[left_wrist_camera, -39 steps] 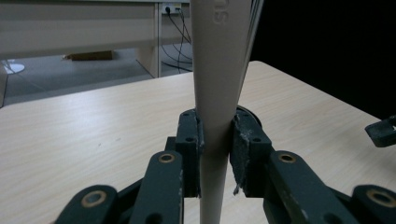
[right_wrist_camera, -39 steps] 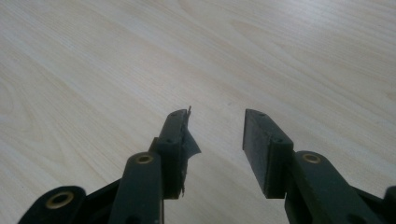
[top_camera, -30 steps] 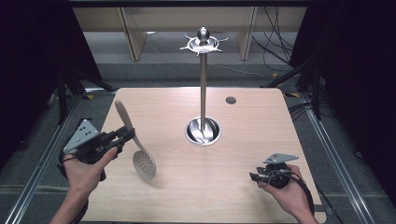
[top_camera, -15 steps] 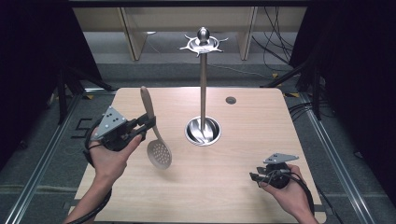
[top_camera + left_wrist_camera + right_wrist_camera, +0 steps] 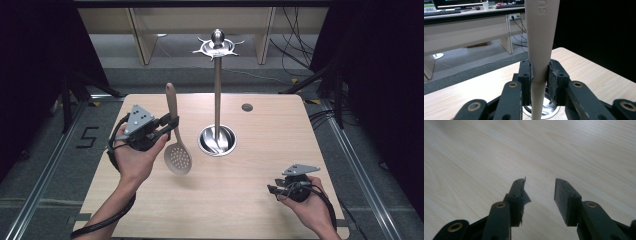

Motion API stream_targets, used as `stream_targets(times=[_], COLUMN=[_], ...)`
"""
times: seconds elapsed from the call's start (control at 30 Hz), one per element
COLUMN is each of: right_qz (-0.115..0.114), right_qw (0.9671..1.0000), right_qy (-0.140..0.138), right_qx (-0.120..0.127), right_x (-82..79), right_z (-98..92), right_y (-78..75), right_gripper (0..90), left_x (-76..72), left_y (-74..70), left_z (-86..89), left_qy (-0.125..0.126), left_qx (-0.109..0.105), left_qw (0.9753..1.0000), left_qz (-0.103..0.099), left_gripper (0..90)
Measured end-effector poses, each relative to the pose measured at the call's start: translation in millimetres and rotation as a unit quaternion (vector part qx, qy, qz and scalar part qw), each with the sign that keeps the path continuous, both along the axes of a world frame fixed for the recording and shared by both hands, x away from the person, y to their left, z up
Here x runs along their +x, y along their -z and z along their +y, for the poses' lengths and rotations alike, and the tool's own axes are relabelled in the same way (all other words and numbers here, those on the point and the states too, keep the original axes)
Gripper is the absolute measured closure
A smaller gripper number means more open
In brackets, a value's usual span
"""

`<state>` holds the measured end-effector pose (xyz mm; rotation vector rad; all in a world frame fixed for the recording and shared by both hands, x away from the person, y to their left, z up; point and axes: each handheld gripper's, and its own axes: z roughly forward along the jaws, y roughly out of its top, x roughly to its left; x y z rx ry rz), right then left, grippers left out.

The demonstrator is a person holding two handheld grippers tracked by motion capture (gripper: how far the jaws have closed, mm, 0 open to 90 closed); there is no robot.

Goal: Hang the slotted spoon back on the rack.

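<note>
A beige slotted spoon (image 5: 176, 140) hangs upright above the wooden table (image 5: 250, 200), its perforated bowl down and its handle pointing up. My left gripper (image 5: 172, 125) is shut on the handle's narrow part, just left of the metal utensil stand (image 5: 217, 95). In the left gripper view the handle (image 5: 541, 37) rises between the two pads (image 5: 526, 75), with the stand's round base (image 5: 549, 110) behind. The stand carries a hooked ring at its top (image 5: 217, 47). My right gripper (image 5: 272, 190) rests low at the table's front right, open, with only bare wood between its pads (image 5: 562, 197).
A small dark hole (image 5: 246, 107) sits in the table near the far right. Desks and cables (image 5: 295, 40) stand beyond the far edge. Dark curtains flank both sides. Bare wood (image 5: 499, 150) lies ahead of the right gripper.
My left gripper has carried the spoon right and away from me toward the stand, lifting it and turning the handle upright. The right gripper has stayed put.
</note>
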<state>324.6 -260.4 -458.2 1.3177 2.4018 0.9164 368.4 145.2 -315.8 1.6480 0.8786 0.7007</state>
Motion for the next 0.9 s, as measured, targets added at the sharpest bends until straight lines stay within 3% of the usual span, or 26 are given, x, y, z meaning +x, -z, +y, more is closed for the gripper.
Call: stream_targets(times=[0.47, 0.77, 0.8, 0.9], right_qz=[-0.006, -0.007, 0.0, -0.001], right_qw=[1.0, 1.0, 1.0, 1.0], right_qy=[-0.005, -0.005, 0.0, 0.0], right_qx=[-0.004, -0.003, 0.001, 0.0], right_x=[0.3, 0.3, -0.3, -0.4], right_z=[-0.6, -0.6, 0.2, 0.2], right_y=[0.8, 0.9, -0.1, -0.2], right_gripper=[60.0, 59.9, 59.9, 59.9], left_x=[12.4, 16.8, 15.4, 16.5], left_y=[-10.2, -12.6, -13.1, -14.5], left_z=[-22.6, -31.5, -34.3, -36.2], left_qy=[-0.005, -0.012, -0.018, -0.021], left_qx=[0.01, 0.012, 0.005, 0.007], left_qw=[0.9999, 0.9998, 0.9998, 0.9998], left_qz=[-0.011, -0.01, 0.002, 0.001], left_gripper=[73.7, 73.7, 73.6, 73.6])
